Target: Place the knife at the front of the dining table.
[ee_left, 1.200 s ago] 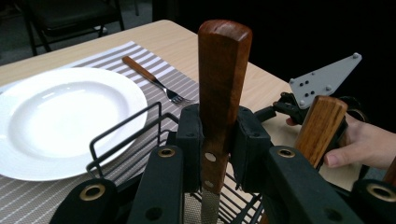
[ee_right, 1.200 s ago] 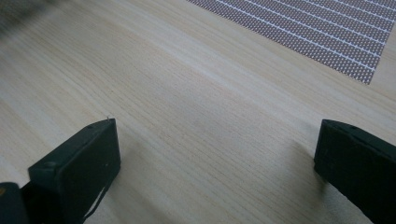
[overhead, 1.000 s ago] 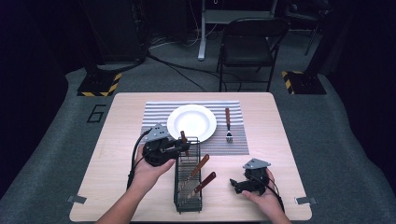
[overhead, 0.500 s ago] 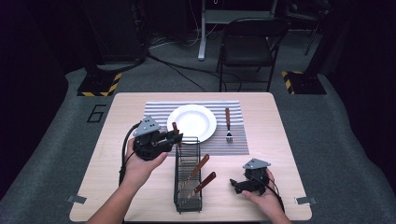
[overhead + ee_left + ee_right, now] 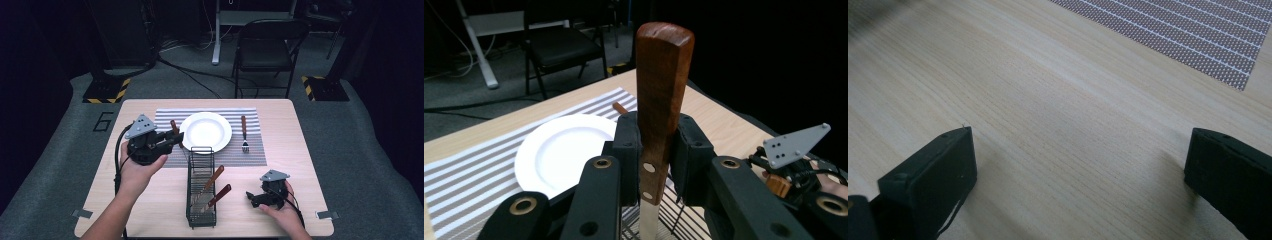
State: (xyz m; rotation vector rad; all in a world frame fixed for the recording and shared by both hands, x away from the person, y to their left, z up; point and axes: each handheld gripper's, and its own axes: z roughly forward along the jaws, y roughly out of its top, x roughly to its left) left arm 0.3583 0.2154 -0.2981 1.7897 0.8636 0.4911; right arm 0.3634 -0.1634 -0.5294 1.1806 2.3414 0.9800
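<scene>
The left tongs (image 5: pixel 655 150) are clamped on a wooden-handled knife (image 5: pixel 659 90), the pads pressing the handle just above its two rivets. The handle stands upright between the jaws, its blade running down out of the left gripper view toward the wire rack below. In the high view the left tongs (image 5: pixel 176 137) are held above the bench (image 5: pixel 300 145), at the left edge of the striped placemat (image 5: pixel 250 152), with the knife (image 5: pixel 174 127) beside the white plate (image 5: pixel 206 131).

The right tongs (image 5: pixel 1080 175) stand wide apart with nothing between them, pointed down at bare bench wood near a corner of the placemat. In the high view the right tongs (image 5: pixel 251 198) rest low near the front right of the bench, held in the person's right hand (image 5: pixel 282 215).

Count, from the high view: one plate, one placemat, and one fork (image 5: pixel 244 135) lying on the placemat just right of the plate. One black wire rack (image 5: pixel 201 192) stands in front of the plate, holding what appear to be two more wooden-handled utensils (image 5: pixel 216 187), though their heads are too small to identify.

Legible writing: a single figure "6" (image 5: pixel 103 121) is marked on the floor left of the bench. No brand or label can be read on the grippers or tableware.

One folding chair (image 5: pixel 267 52) stands beyond the bench.
</scene>
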